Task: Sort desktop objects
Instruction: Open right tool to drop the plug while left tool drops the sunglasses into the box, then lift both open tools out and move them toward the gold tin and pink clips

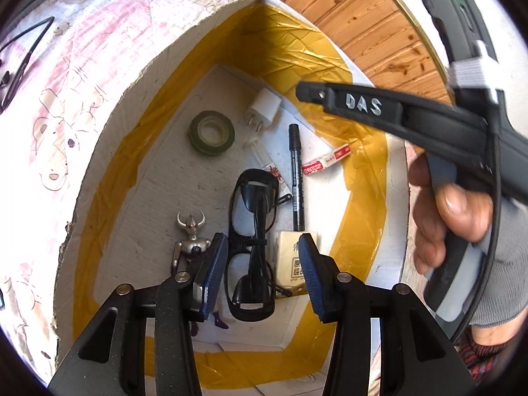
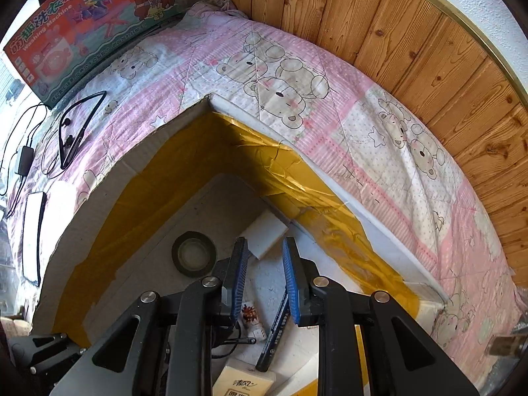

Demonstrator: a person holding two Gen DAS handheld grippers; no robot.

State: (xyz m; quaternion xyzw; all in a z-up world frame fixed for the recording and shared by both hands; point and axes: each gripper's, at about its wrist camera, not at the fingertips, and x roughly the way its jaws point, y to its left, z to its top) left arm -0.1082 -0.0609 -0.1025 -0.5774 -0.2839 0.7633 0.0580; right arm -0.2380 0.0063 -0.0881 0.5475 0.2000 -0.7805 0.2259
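A white foam box [image 1: 109, 151] taped in yellow holds the sorted objects: black glasses [image 1: 252, 250], a black marker [image 1: 296, 178], a dark tape roll [image 1: 212, 132], a white charger plug [image 1: 264, 107], a silver horned figure [image 1: 191, 237] and a tissue pack [image 1: 292, 264]. My left gripper [image 1: 262, 260] is open and empty above the glasses. My right gripper [image 2: 264, 280] is open and empty over the box [image 2: 138, 171], above the plug [image 2: 268, 232], next to the tape roll [image 2: 193, 253], with the marker [image 2: 275, 333] below it. It also shows in the left wrist view [image 1: 389, 112].
The box sits on a pink bear-print quilt [image 2: 297, 92]. On the quilt to the left lie a black neckband earphone [image 2: 77, 125], a phone [image 2: 33, 234] and a charger cable [image 2: 24, 160]. A toy washing machine carton [image 2: 89, 16] stands behind. A wood-panel wall [image 2: 412, 33] runs at the right.
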